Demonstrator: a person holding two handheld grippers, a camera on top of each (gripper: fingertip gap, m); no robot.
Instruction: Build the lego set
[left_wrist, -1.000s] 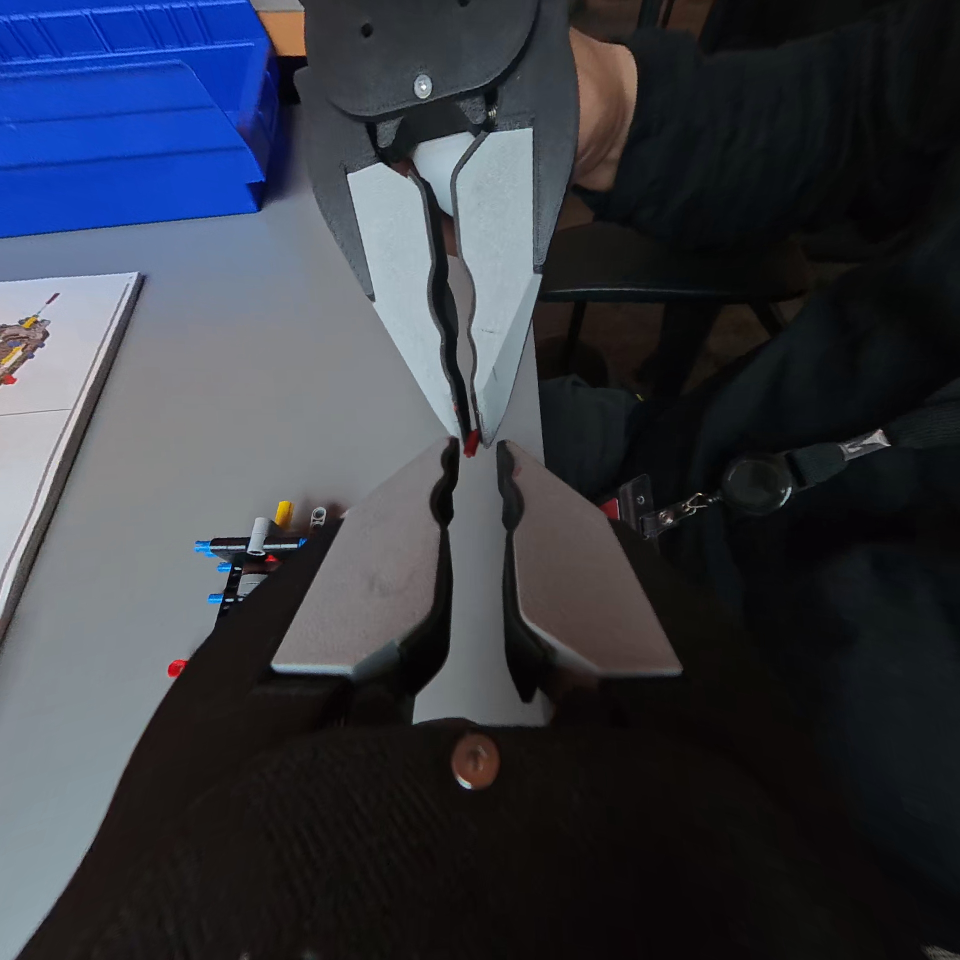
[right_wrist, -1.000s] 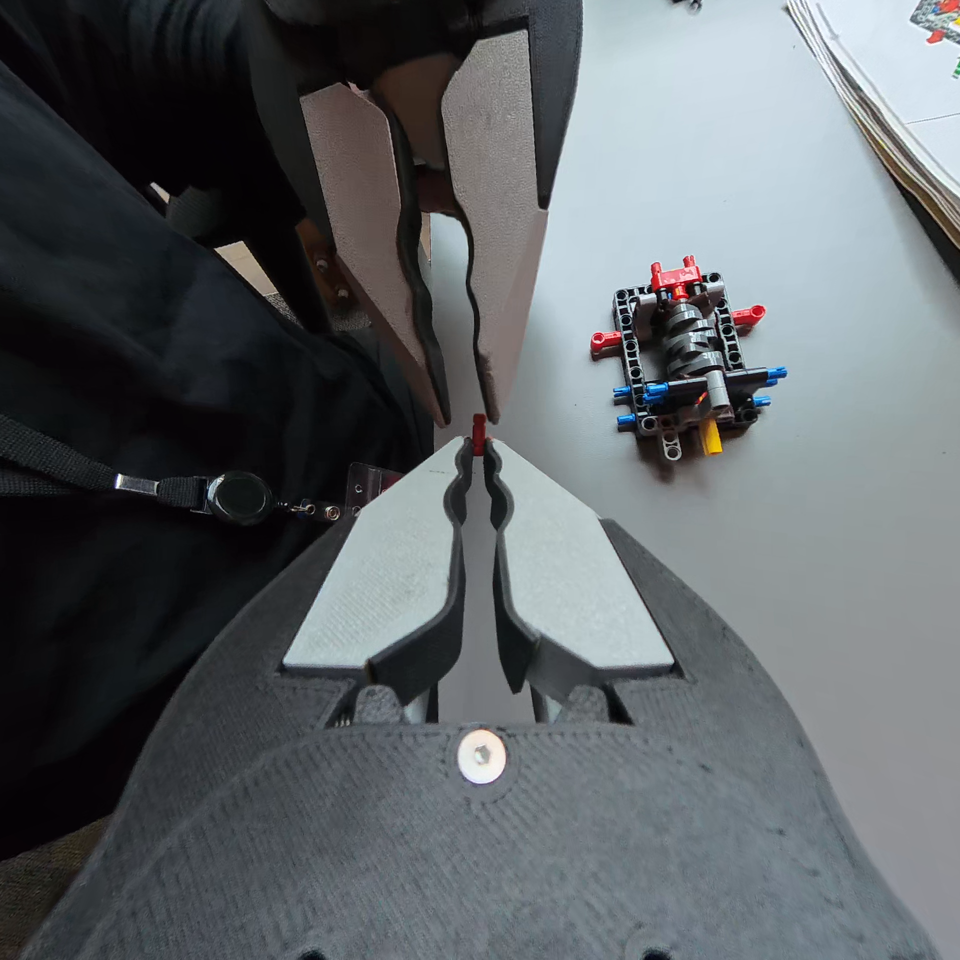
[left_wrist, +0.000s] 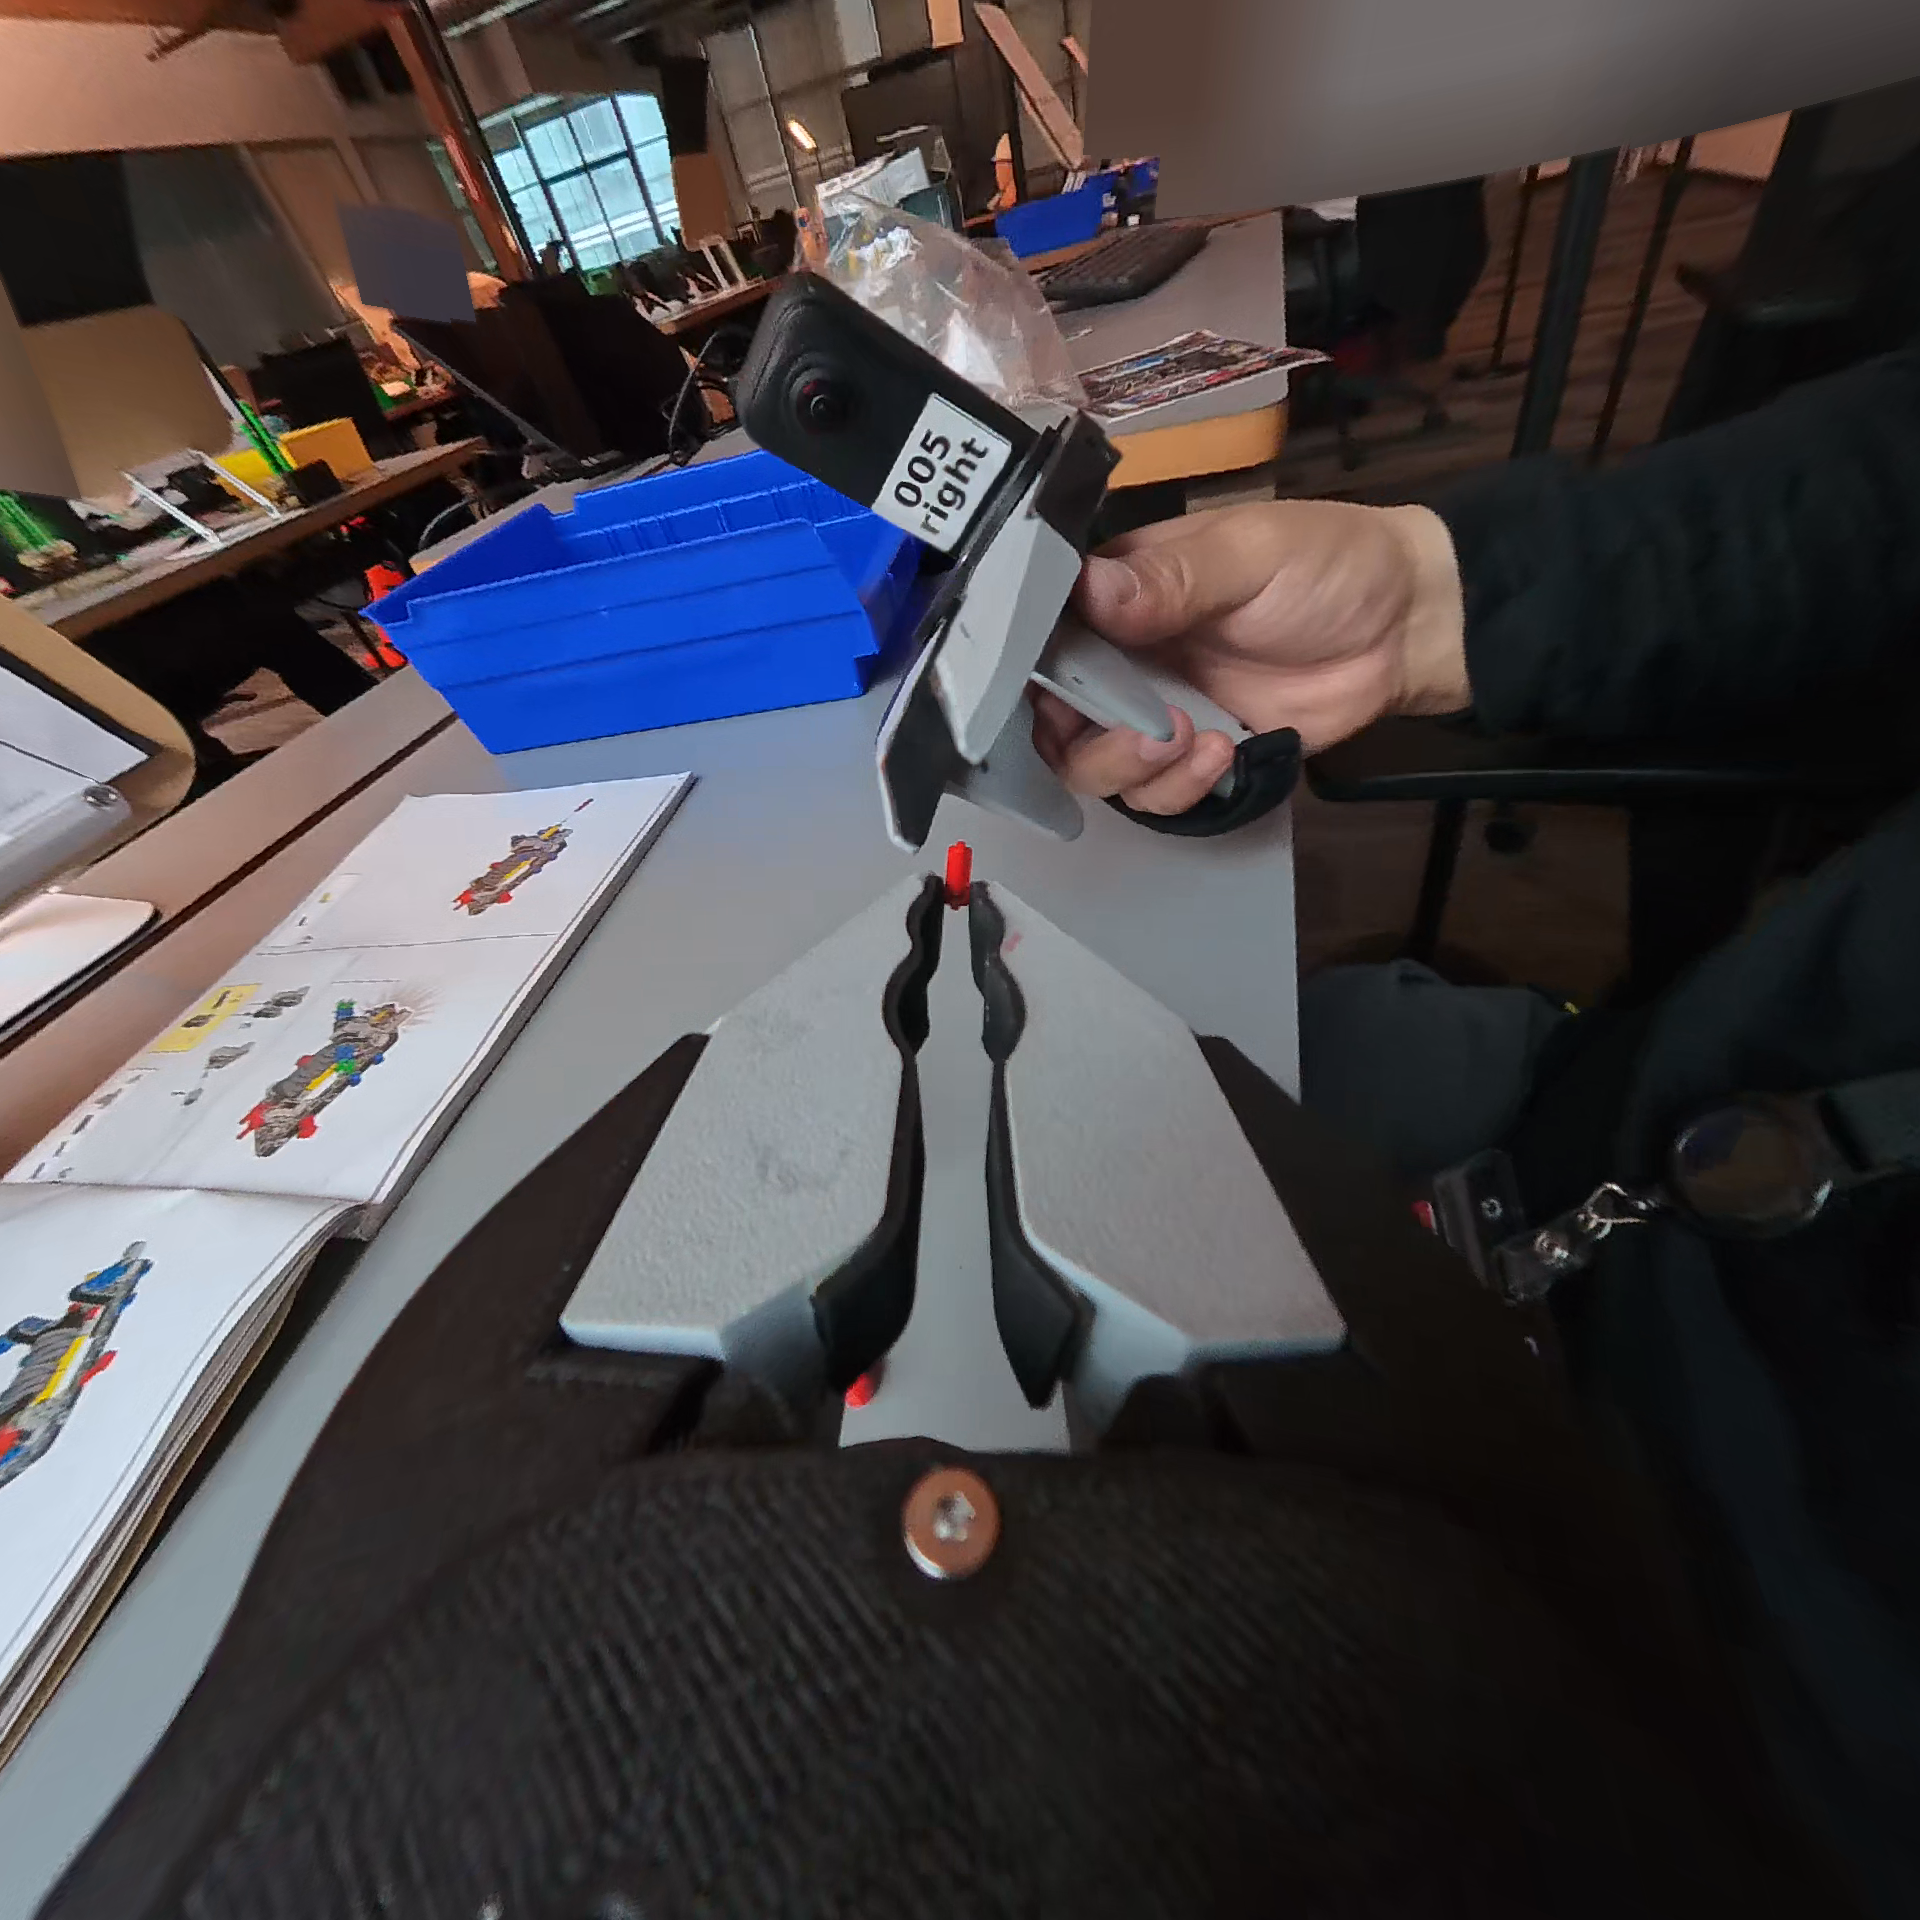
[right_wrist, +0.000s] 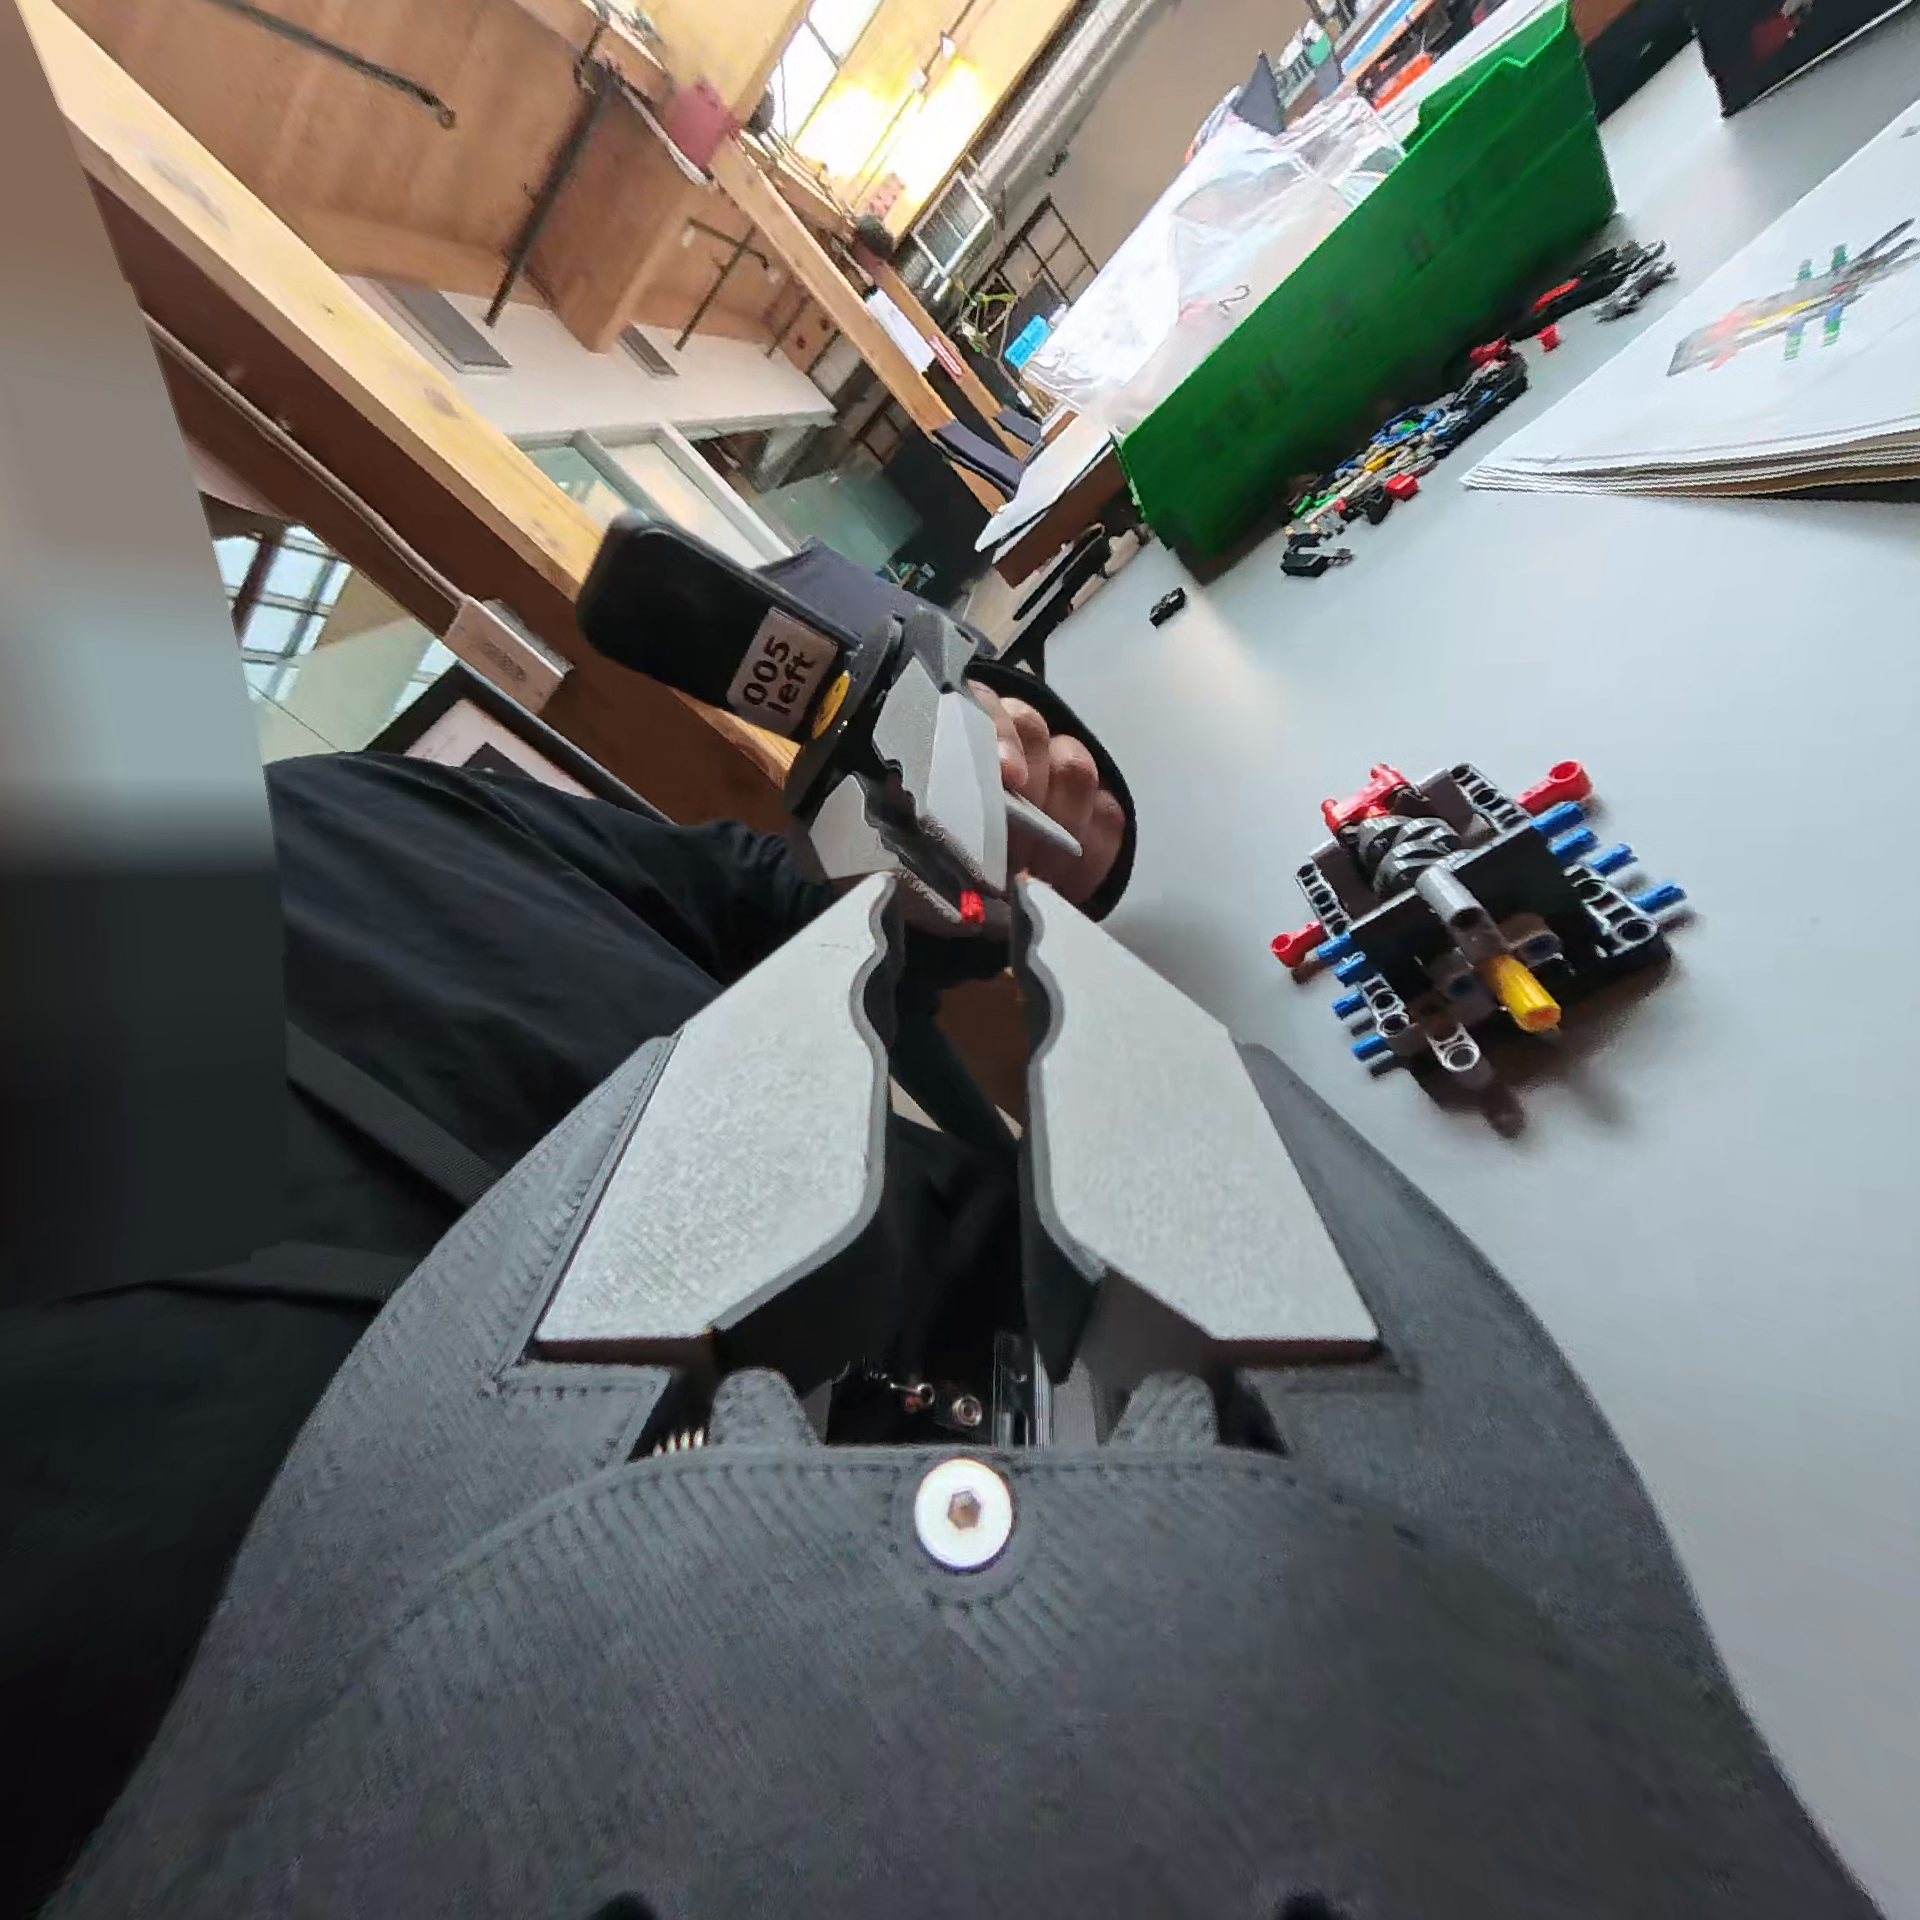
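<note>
Red pin (left_wrist: 958, 871): pinched at the tip of the left tool (left_wrist: 956, 896), held above the counter (left_wrist: 748, 831).
Handling: tiny, light, stiff, slick; likely to pop out, so grip its middle.
Right tool (right_wrist: 951, 899): spread, empty.
Lego frame (right_wrist: 1460, 925): farther off, flat on the counter.

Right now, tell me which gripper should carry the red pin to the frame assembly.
Left. The left gripper already pinches the red pin at its fingertips, while the right gripper is open and empty. The frame assembly lies on the table.
</note>
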